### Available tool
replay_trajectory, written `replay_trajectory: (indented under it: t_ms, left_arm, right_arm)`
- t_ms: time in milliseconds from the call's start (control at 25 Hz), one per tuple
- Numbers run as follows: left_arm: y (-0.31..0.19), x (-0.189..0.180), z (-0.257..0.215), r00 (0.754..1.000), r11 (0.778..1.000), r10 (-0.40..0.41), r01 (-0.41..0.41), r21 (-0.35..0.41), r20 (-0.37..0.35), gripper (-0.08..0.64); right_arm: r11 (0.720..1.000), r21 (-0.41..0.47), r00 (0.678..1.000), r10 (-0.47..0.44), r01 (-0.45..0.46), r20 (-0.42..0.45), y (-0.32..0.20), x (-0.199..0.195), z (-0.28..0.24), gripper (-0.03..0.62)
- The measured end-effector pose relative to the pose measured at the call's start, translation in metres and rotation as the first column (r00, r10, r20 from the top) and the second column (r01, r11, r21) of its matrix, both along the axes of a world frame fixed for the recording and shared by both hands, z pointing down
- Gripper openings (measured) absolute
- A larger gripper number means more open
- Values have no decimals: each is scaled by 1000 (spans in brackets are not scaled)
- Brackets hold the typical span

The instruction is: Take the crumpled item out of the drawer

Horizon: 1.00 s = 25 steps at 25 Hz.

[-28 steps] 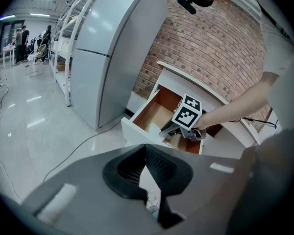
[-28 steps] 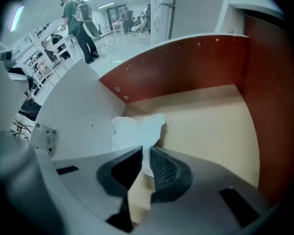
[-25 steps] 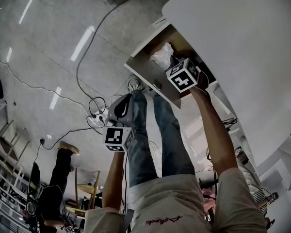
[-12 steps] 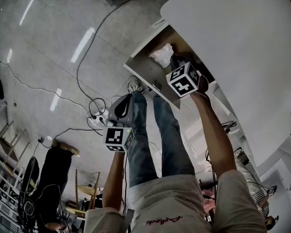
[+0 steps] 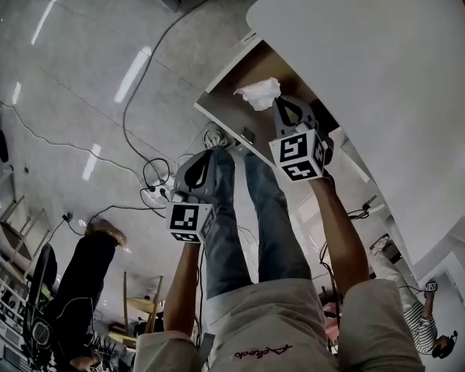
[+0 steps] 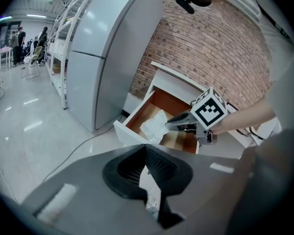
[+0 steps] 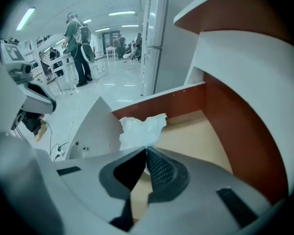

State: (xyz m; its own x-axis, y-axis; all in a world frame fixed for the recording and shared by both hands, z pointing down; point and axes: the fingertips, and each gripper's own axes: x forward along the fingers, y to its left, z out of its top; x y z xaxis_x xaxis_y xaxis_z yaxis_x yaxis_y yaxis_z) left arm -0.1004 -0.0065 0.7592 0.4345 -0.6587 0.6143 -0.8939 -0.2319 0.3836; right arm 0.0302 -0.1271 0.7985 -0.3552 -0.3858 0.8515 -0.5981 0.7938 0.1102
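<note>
The crumpled white item (image 5: 260, 94) hangs from the tips of my right gripper (image 5: 277, 104), which is shut on it. It is over the open drawer (image 5: 223, 119), a white-fronted drawer with a brown wooden inside under the white tabletop (image 5: 387, 76). In the right gripper view the crumpled item (image 7: 139, 128) sits just past my right gripper (image 7: 147, 149), above the drawer floor (image 7: 196, 136). The left gripper view shows the crumpled item (image 6: 154, 125) over the drawer (image 6: 130, 133). My left gripper (image 5: 208, 153) is shut and holds nothing, lower down and left of the drawer.
Cables and a power strip (image 5: 151, 178) lie on the glossy floor below the drawer. A tall grey cabinet (image 6: 103, 48) and a brick wall (image 6: 210, 38) stand beside the drawer unit. People (image 7: 78, 43) stand far off in the room.
My right gripper has drawn back toward me with the crumpled item at its tips, lifting it off the drawer floor. The left gripper has stayed where it was.
</note>
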Motion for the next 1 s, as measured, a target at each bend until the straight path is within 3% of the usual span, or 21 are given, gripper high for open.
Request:
replay_trajectory:
  t_ms: [200, 400, 720, 1000]
  left_arm:
    - [-1, 4, -3, 1000, 1000, 13, -13, 4, 3, 9]
    - [-1, 12, -3, 1000, 1000, 26, -26, 2, -1, 9]
    - [-6, 27, -7, 999, 999, 47, -47, 7, -11, 9]
    - [-4, 32, -10, 999, 999, 49, -49, 13, -12, 9]
  right_arm:
    - [995, 61, 993, 69, -75, 93, 16, 11, -28, 17]
    - [983, 69, 971, 157, -171, 181, 38, 25, -43, 17]
    - [960, 49, 936, 255, -274, 241, 68, 42, -50, 17]
    - [951, 45, 919, 282, -306, 274, 75, 46, -54, 17]
